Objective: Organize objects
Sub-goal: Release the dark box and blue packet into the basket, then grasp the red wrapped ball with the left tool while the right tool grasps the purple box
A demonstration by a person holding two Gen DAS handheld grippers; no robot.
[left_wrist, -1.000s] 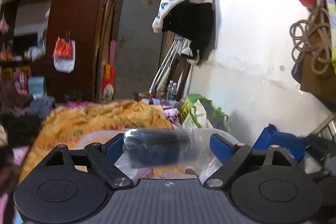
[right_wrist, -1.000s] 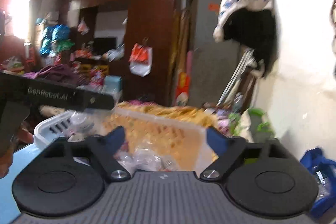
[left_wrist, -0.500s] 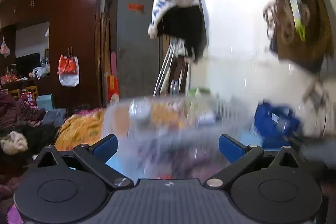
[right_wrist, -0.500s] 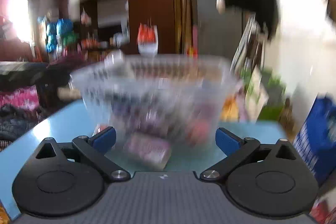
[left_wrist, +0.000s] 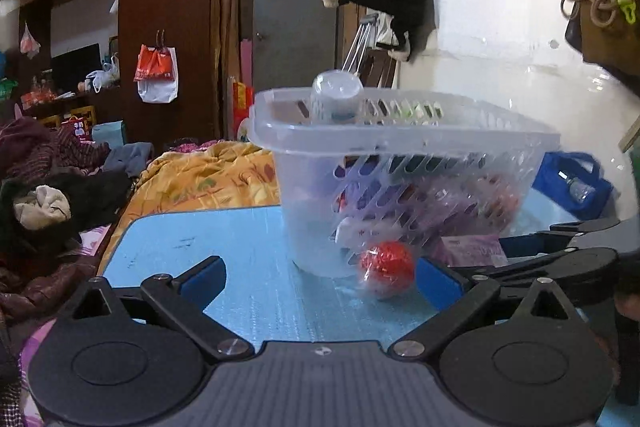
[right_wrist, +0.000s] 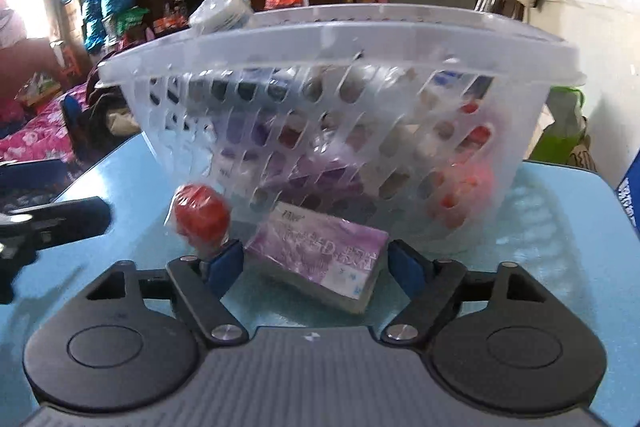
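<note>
A translucent slotted basket (left_wrist: 400, 143) (right_wrist: 320, 39) stands on the blue table (left_wrist: 224, 239), filled with packets, and a clear bottle (left_wrist: 338, 91) (right_wrist: 222, 11) pokes above its rim. In front of it lie a red ball in clear wrap (left_wrist: 386, 267) (right_wrist: 202, 219) and a purple box (left_wrist: 472, 251) (right_wrist: 320, 251). My left gripper (left_wrist: 318, 279) is open wide, low over the table, with the ball just inside its right finger. My right gripper (right_wrist: 316, 263) is closing with the purple box between its jaws; the pads stand just off the box's ends.
The table's left edge borders a bed with an orange quilt (left_wrist: 208, 179) and piled clothes (left_wrist: 48, 203). A blue bag (left_wrist: 572, 183) sits beyond the table at the right wall. The left tool's black body (right_wrist: 52, 223) reaches in beside the red ball.
The left gripper had a clear bottle between its fingers; now the bottle rests in the basket and the jaws are empty. Both grippers dropped to the table in front of the basket. The right jaws narrowed around the box.
</note>
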